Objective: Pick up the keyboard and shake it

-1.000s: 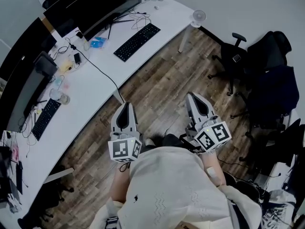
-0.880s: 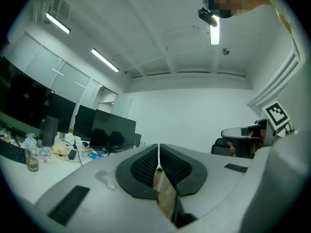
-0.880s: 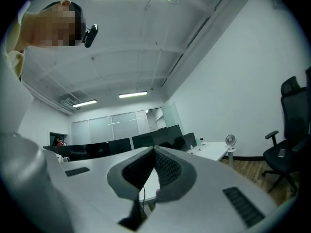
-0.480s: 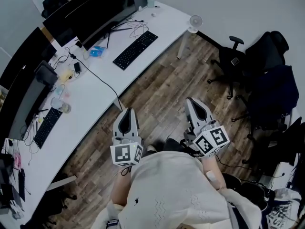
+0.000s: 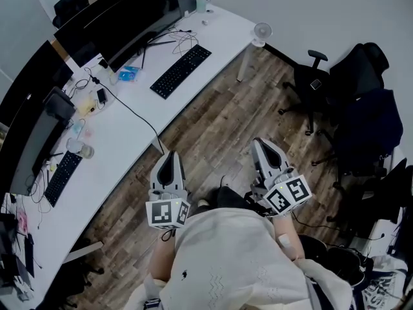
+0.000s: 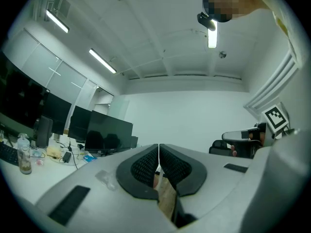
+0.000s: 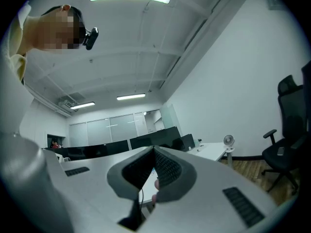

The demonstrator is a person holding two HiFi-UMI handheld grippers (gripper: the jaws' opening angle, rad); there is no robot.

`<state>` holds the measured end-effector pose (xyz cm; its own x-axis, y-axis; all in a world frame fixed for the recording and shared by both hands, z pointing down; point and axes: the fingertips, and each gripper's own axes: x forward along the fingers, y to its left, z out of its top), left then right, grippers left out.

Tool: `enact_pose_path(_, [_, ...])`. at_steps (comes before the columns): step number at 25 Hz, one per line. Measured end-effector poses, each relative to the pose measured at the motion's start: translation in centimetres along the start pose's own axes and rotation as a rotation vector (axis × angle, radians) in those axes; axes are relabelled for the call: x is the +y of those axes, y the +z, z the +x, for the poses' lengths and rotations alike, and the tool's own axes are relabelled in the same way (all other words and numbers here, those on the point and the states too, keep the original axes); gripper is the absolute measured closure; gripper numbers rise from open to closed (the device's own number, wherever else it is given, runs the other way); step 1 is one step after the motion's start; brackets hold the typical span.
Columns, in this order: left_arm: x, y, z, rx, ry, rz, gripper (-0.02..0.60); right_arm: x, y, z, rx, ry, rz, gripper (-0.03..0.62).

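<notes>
Black keyboard [image 5: 181, 72] lies on white desk [image 5: 119, 148], long axis following its edge

No text, label, brand or number is legible on anything here.

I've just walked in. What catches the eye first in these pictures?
Two grey claws, the left claw and right claw, both shut and empty, held out over the wooden floor. To their left runs a long white desk with dark monitors and a black keyboard, untouched.
</notes>
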<state>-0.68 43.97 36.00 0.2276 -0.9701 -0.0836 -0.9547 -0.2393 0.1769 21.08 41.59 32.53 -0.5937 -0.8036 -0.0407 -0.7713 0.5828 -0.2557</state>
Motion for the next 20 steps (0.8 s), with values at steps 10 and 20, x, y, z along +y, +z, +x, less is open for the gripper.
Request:
enact_pose_path(10, [0.4, -0.7, 3.6, 0.026, -0.007, 0.034, 0.565, -3.1, -0.9, 2.8, 0.025, -0.012, 0.021, 0.594])
enact_pose_path(20, [2.9, -1.6, 11.3, 0.058, 0.075, 0.051, 0.565, -8.2, -0.2, 9.9, 0.043, 0.047, 0.039, 0.594])
